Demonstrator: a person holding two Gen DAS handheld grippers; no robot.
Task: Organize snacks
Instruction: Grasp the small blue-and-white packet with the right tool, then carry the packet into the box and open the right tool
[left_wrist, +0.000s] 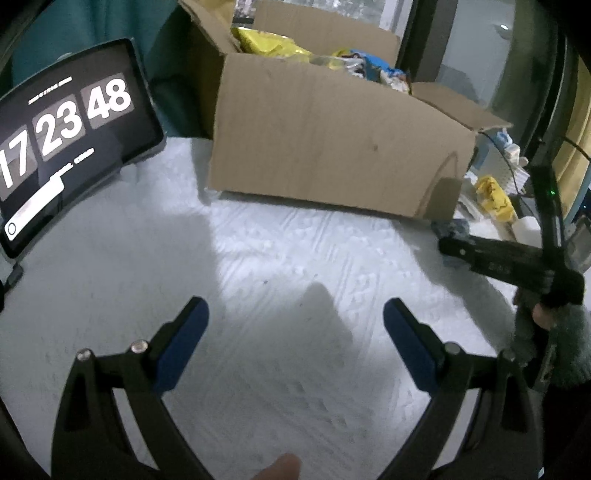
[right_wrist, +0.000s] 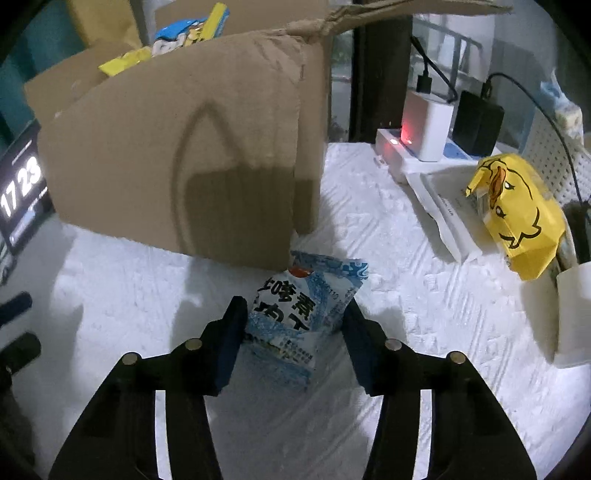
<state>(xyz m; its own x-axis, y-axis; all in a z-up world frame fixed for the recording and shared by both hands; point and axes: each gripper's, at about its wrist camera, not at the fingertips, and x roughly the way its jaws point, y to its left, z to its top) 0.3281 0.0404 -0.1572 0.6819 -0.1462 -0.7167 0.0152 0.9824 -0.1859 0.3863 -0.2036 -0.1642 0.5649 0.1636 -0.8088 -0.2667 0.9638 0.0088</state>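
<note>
Right gripper (right_wrist: 293, 314): it points down at the white textured cloth (right_wrist: 406, 295), jaws partly closed around a snack packet, one blue pad on each side; the left pad looks to be touching the packet's edge, but a firm pinch cannot be told.
Snack packet (right_wrist: 299, 299): blue and white with dark printed characters, lying on the cloth between the right gripper's pads, its far end just beside the box's near corner at 12 o'clock.
Left gripper (left_wrist: 295, 314): jaws spread wide over bare cloth, nothing between the blue pads.
Cardboard box (left_wrist: 332, 147): open, at 12 o'clock from the left gripper, with yellow and blue snack packs (left_wrist: 273, 46) showing over its rim.
Tablet (left_wrist: 62, 140): propped at 10 o'clock, showing a flip clock.
Yellow duck bag (right_wrist: 517, 210): at 2 o'clock from the right gripper, well apart from the packet.
Chargers (right_wrist: 428, 125): at 1 o'clock, a red light lit.
</note>
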